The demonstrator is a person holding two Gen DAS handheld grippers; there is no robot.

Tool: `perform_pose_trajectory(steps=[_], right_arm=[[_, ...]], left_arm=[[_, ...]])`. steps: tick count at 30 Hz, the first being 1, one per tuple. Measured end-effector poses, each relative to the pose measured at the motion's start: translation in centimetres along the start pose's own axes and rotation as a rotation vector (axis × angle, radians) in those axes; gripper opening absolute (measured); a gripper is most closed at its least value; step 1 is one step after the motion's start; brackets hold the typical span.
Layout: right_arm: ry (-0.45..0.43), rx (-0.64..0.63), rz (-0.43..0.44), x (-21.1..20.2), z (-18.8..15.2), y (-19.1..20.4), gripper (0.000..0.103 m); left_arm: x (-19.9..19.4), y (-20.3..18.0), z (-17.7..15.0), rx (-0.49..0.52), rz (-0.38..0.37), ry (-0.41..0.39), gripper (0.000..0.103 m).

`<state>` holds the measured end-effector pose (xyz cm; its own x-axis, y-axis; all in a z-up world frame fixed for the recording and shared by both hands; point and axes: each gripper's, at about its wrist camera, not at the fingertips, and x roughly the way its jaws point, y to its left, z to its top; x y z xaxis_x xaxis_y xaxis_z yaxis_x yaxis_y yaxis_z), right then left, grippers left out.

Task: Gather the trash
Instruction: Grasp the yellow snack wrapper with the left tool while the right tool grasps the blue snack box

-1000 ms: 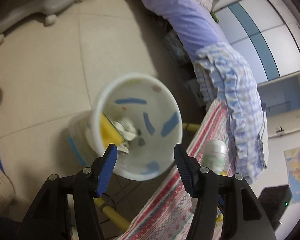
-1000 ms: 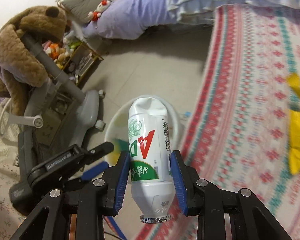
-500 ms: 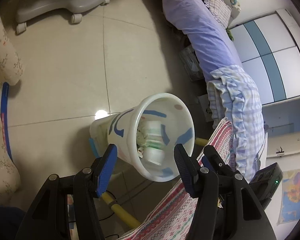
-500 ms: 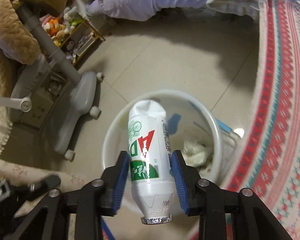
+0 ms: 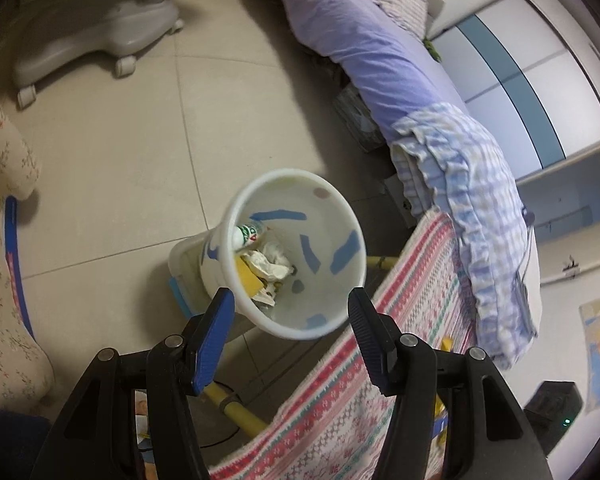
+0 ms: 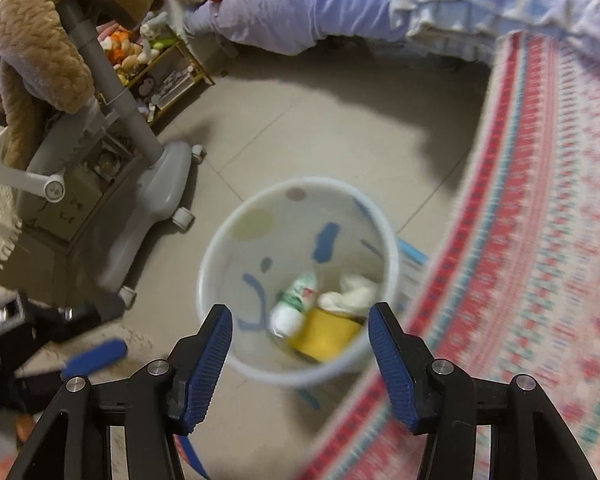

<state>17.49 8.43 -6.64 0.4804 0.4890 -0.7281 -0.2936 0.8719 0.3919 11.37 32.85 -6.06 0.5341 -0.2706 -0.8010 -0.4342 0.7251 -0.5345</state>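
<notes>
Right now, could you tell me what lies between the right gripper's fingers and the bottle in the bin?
Nothing: in the right wrist view, only air separates the right gripper from the bottle.

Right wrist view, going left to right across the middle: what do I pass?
Grey wheeled chair base → white trash bin with the bottle, then yellow scrap inside → patterned red rug.

Pretty dim, soft indoor light with a cool cast. Heavy fisheye bend and dark corners in both views. Right view is motion-smeared, especially the rug (image 6: 540,240); a dark shadow crosses the floor (image 6: 340,128).
</notes>
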Motion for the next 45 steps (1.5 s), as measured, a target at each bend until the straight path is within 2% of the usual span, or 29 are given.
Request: perform_pose_trajectory(steps=[6,13,17,23,26,30,36,41,44,45], right_arm=[[-0.068,-0.015,-0.048,-6.3,-2.0,-2.2,0.071],[-0.108,0.044,-0.127,-13.0,-3.8,-6.2,0.071],[-0.121,0.141,-0.167,-17.0,-4.9,-10.3,0.071],[-0.174,0.311,-0.29,-21.8,-6.8,-17.9,0.073],[-0.185,0.396,-0.335,-23.0,-7.9,-21.4,0.073],[-0.176,0.444,-0.401,-23.4,-8.9,-24.3,0.073],[-0.132,0.511,-0.36,-23.4,-9.6,-27.2,0.073],[-0.102,0.542,-0.329,-23.1,-10.6,-28.3,0.073],[-0.089,0.554,-0.301,-23.0,-10.9,-28.4,0.073],[-0.087,0.554,-0.301,-23.0,-10.9,-28.3,0.073]], left_arm=[[-1.5,-4.5,-4.0,0.16,0.002,-0.015,0.062],[-1.1,-9.9,-9.9,0.35,-0.006,0.031,0.062],[-0.1,-13.1,-13.2,0.419,-0.077,0.093,0.062],[3.5,-18.5,-17.6,0.539,-0.09,0.155,0.062],[7.1,-20.9,-18.6,0.565,-0.093,0.203,0.062],[11.6,-22.3,-18.4,0.568,-0.026,0.232,0.062],[14.8,-22.4,-17.5,0.517,-0.036,0.239,0.062],[16.6,-22.5,-17.9,0.462,-0.093,0.275,0.062],[18.0,-22.4,-18.5,0.45,-0.08,0.296,0.062],[17.9,-22.5,-18.6,0.448,-0.093,0.267,0.062]])
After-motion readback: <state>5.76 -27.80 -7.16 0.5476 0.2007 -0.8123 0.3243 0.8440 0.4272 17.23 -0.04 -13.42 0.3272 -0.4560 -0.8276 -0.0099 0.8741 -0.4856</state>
